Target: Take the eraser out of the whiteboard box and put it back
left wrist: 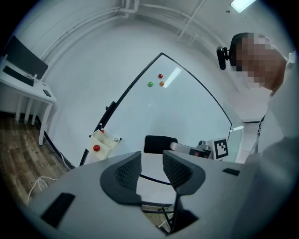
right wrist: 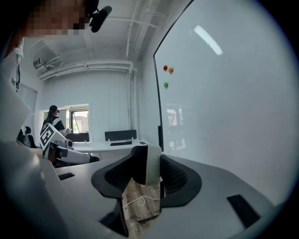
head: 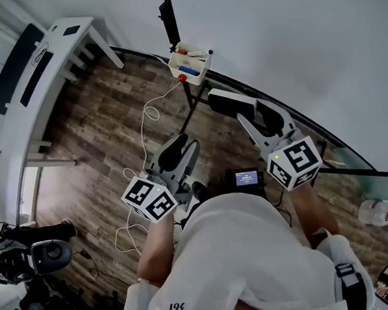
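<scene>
While the right hand-held gripper (right wrist: 149, 172) clamped the eraser (right wrist: 152, 162), the left hand-held gripper (left wrist: 153, 169) stood open and empty

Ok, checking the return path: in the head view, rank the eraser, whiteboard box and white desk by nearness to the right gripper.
1. eraser, in the right gripper's jaws.
2. whiteboard box, just ahead.
3. white desk, far left.

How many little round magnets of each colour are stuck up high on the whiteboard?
Red magnet: 1
Orange magnet: 1
Green magnet: 1
Total: 3
</scene>
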Motion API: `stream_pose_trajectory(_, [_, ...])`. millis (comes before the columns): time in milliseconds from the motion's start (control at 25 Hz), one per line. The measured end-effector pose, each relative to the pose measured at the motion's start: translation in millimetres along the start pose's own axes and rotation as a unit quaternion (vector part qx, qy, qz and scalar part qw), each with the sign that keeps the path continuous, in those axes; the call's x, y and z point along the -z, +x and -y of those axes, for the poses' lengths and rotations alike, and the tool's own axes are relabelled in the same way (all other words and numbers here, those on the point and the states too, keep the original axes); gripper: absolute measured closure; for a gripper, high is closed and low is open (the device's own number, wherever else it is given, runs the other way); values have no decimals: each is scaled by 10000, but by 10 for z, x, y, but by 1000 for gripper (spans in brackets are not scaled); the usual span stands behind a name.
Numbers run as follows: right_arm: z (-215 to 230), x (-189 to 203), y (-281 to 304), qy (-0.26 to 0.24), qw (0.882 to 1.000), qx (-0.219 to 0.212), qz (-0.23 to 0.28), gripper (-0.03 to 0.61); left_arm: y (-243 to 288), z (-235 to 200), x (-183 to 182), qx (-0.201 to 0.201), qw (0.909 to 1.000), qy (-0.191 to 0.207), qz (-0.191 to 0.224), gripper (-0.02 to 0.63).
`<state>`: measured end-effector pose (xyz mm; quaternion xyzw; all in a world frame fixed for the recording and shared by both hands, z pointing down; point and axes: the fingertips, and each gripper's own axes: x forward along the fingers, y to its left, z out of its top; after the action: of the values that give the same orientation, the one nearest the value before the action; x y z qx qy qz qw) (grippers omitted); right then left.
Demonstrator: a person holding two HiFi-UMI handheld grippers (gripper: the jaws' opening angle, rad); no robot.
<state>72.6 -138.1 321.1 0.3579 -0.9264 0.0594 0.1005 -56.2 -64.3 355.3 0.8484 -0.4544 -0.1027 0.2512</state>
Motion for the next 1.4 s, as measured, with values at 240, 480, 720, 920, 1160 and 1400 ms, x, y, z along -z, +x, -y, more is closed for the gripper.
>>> stream_pose_trajectory(240, [-38, 147, -121, 257, 9996, -28, -119, 385, -96, -15, 143, -20, 9999, -137, -81, 465])
stream_pose_trajectory(480, [-113, 126, -220, 308, 9995, -91, -63, 387, -286, -47, 277, -93, 9995, -235, -177, 465])
stream_pose_trajectory(720, [-163, 167, -265, 438, 9989, -155, -76, 388, -381, -89, 370, -184, 9989, -357, -253, 465])
stream_pose_trajectory(920, [-224, 262, -251, 480, 9984, -235, -184, 390, -347, -42, 421, -107, 9986, -433, -294, 465])
stream_pose_trajectory(1160, [-233, 300, -279, 518, 9982, -179, -244, 391, -356, -41, 438, -100, 9982, -484, -334, 465])
stream_pose_trajectory(1400, [-218, 347, -285, 559, 9979, -148, -282, 391, -338, -62, 466, -114, 9978, -535, -366, 465])
